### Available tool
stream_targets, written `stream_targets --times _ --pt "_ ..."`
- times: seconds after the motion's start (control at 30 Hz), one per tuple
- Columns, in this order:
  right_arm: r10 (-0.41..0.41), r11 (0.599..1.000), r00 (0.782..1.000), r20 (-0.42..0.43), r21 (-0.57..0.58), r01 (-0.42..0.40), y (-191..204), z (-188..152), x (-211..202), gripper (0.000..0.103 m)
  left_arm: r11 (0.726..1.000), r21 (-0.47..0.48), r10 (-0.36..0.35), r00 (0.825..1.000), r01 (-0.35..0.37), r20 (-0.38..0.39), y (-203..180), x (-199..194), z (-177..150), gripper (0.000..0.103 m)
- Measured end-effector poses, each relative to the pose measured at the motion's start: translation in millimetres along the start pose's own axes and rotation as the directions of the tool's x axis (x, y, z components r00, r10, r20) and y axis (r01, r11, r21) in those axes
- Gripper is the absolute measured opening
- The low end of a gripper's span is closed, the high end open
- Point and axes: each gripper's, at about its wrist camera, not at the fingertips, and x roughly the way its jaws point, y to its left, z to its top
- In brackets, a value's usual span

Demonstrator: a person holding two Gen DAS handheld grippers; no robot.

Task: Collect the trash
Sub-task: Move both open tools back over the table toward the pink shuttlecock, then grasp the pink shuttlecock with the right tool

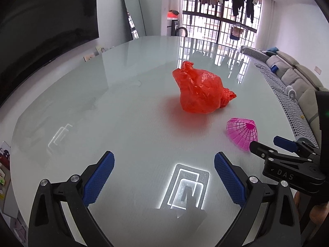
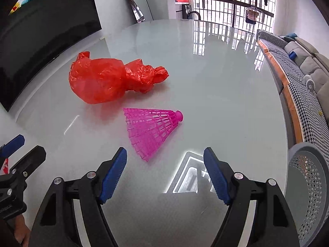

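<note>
Two pieces of trash lie before us on the glossy white table (image 2: 216,78): a pink plastic shuttlecock (image 2: 151,128) on its side and, just beyond it toward the dark screen (image 2: 47,33), a crumpled red plastic bag (image 2: 107,80). Our right gripper (image 2: 164,158) hangs just short of the shuttlecock's skirt, jaws wide and empty. Our left gripper (image 1: 163,162) is likewise spread with nothing in it, the bag well ahead of it. A perforated grey basket (image 2: 308,181) sits right of the shuttlecock at the table's edge. We judge this the approach step; next, we would lower the right jaws around the skirt and close gently, since that lattice looks flimsy.
</note>
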Motion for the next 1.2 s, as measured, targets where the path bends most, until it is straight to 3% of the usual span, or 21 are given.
stream_targets --times 0.53,0.9,1.03,1.2 --pt "-0.146 0.984 0.989 0.013 0.105 0.144 -63.3 16.8 3.9 0.074 0.999 -0.009 -0.034 0.999 0.034 -0.020 3.9 5.5 -0.1 0.096" --pt "-0.075 0.995 0.996 0.037 0.069 0.073 -64.4 -1.2 -26.3 0.074 0.999 -0.005 -0.038 0.999 0.038 -0.020 0.7 5.6 -0.2 0.096" --pt "-0.041 0.999 0.996 0.084 0.025 0.039 -48.9 16.0 -45.5 0.074 0.999 -0.003 -0.039 0.999 0.039 -0.022 -2.4 5.5 -0.2 0.096" --pt "-0.004 0.999 0.998 0.066 -0.043 0.007 -27.0 45.7 -36.6 0.074 0.999 -0.005 -0.043 0.999 0.043 -0.019 -4.3 2.9 -0.6 0.096"
